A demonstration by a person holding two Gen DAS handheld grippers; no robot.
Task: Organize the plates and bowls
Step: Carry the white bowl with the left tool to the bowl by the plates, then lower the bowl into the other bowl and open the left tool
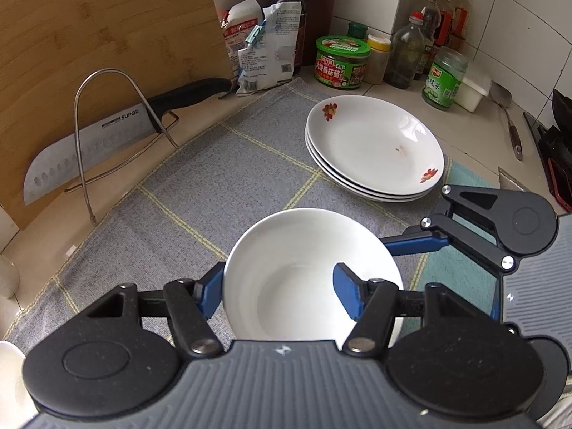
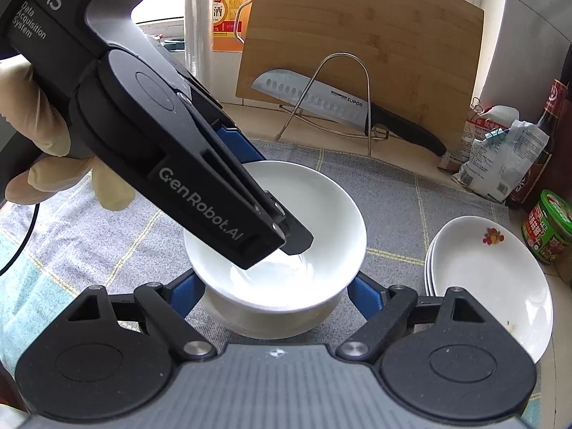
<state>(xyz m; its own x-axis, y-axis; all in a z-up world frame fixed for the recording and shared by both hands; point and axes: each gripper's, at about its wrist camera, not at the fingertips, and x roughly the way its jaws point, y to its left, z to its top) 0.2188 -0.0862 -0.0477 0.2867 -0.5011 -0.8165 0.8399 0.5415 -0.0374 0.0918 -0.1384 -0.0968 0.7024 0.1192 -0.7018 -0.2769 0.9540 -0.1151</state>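
The bowl (image 1: 307, 271), pinched at its rim by my left gripper (image 1: 280, 295), tops its stack beside the stacked plates (image 1: 375, 150); my right gripper (image 2: 275, 295) straddles it, gaping, holding nothing.

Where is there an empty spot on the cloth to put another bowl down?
Bare cloth lies between the knife rack, the stacked plates and the white bowl. The back is crowded with jars, bags and bottles. Both grippers, left and right, crowd the bowl.
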